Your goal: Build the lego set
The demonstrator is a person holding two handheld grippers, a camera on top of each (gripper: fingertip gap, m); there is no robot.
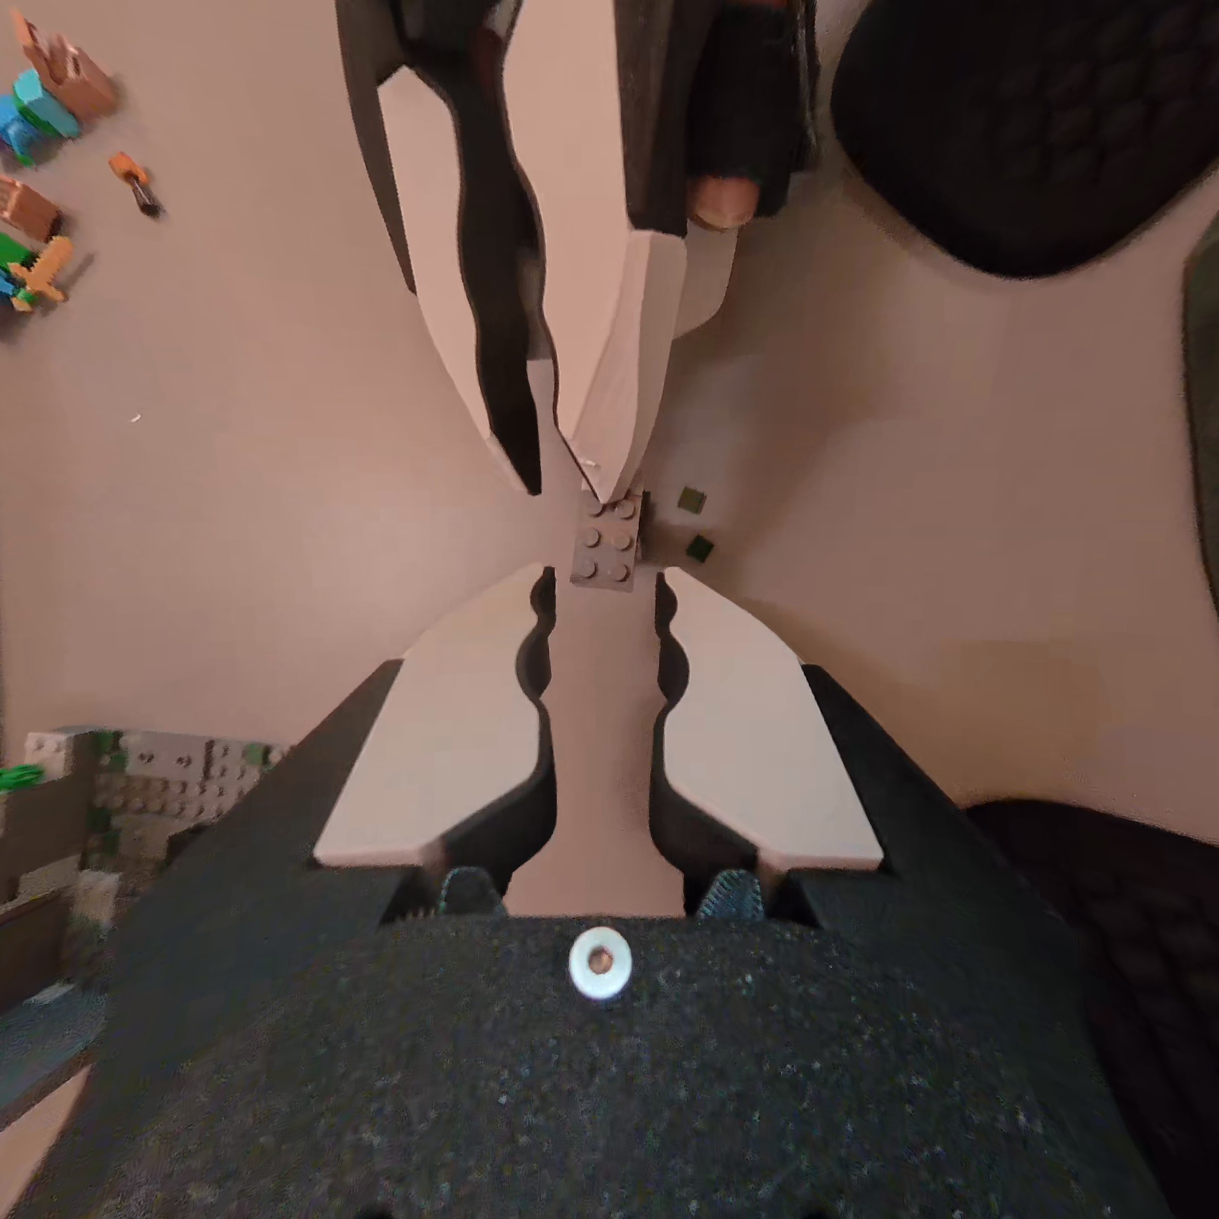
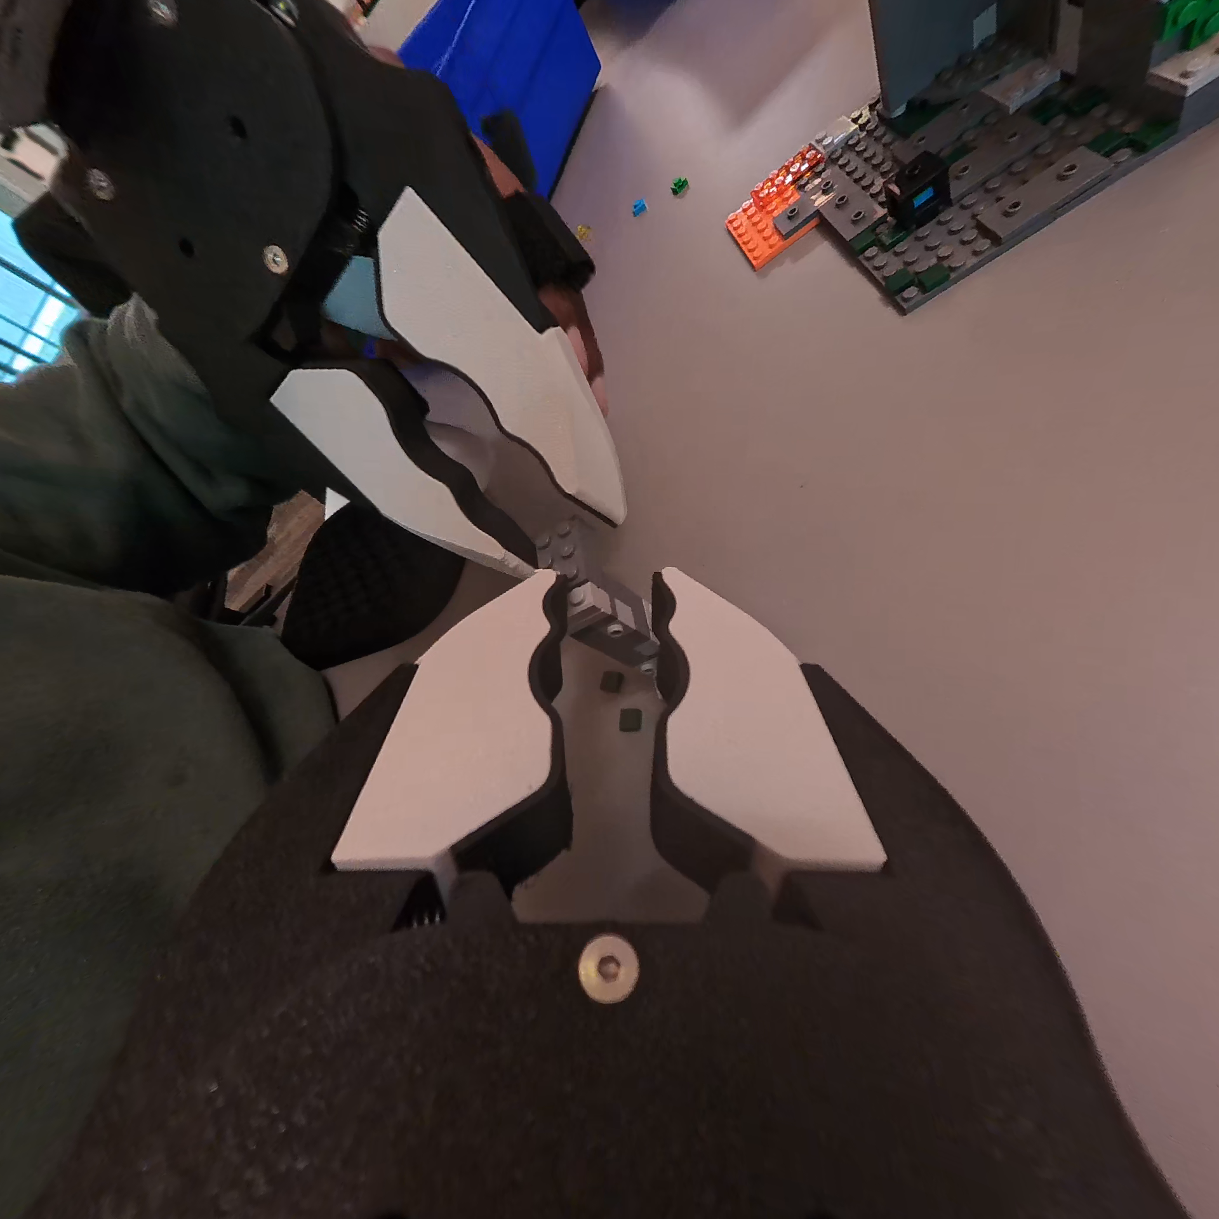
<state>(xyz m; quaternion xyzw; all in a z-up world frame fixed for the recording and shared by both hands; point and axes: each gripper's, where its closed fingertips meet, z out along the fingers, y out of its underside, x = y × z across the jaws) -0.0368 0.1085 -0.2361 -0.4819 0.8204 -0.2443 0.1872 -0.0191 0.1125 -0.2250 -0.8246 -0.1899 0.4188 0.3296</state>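
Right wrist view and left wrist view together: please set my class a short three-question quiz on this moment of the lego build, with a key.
1. True or false: the grey studded piece is already attached to the big build.
2. Which colour is the corner plate at the build's near edge? A orange, B yellow, C white.
3. How many small dark tiles lie loose on the table beside the grey studded piece?
Key: 1 false, it is between the left gripper and the right gripper, away from the build; 2 A; 3 two.
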